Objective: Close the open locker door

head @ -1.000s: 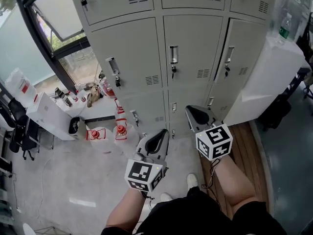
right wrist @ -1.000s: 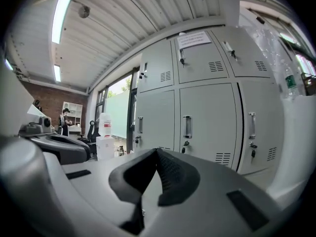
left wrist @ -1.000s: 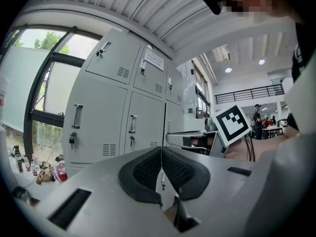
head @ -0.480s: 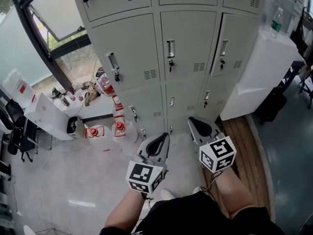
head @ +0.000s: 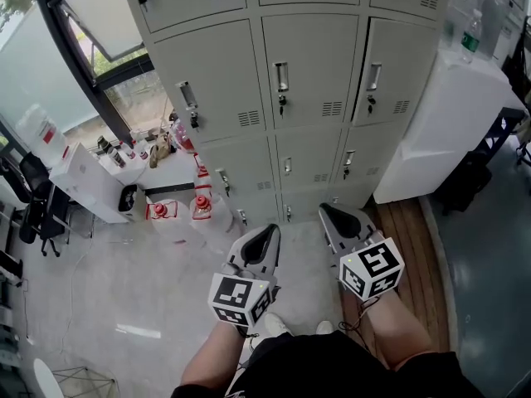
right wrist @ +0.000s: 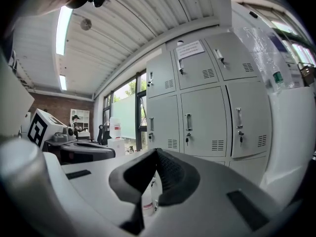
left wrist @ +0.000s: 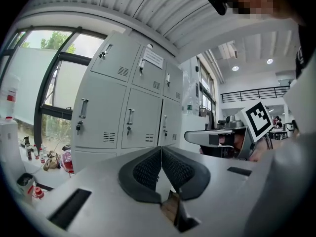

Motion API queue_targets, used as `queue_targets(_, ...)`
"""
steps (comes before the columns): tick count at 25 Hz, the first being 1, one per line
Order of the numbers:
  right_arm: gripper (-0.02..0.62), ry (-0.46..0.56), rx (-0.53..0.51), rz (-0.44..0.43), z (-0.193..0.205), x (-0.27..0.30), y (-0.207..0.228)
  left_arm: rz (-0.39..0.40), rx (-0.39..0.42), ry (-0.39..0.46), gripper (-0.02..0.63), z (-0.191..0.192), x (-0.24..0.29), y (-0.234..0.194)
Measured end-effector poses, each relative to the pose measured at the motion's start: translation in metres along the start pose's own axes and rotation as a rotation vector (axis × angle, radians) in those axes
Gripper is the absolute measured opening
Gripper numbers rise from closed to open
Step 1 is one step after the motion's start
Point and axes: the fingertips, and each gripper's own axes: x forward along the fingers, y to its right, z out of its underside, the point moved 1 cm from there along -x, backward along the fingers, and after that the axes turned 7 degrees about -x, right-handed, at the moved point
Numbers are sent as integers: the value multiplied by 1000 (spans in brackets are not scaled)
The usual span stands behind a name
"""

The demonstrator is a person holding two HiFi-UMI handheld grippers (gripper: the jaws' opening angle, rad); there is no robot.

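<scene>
A bank of grey lockers (head: 282, 73) fills the top of the head view. The middle door of the right-hand column (head: 390, 69) shows a thin dark line along its left edge and sits close to flush; the same door appears in the left gripper view (left wrist: 170, 125) and the right gripper view (right wrist: 247, 125). My left gripper (head: 264, 237) and right gripper (head: 332, 215) hang side by side above the floor, well short of the lockers, both pointing at them. Both are shut and hold nothing; their dark pads meet in the left gripper view (left wrist: 160, 152) and the right gripper view (right wrist: 155, 154).
A white cabinet (head: 448, 131) with a bottle (head: 473, 36) on it stands against the lockers' right side. Red-capped jugs (head: 199, 210) and clutter sit on the floor at the lower left of the lockers, next to a white box (head: 83, 185) and office chairs (head: 37, 214).
Both grippers have drawn back from the lockers, lower in the head view; the lockers now look farther off. The right-column door's dark gap has narrowed. Both grippers stay shut.
</scene>
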Motion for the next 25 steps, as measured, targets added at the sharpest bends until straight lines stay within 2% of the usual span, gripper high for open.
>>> queue_targets(12,54,8,21,-90,17,-39,18,-78,16,-10,17,21,0,53)
queue_targets(25,54,17,22,-113,22,-57,34,-76,32,-21,17,27,19,78)
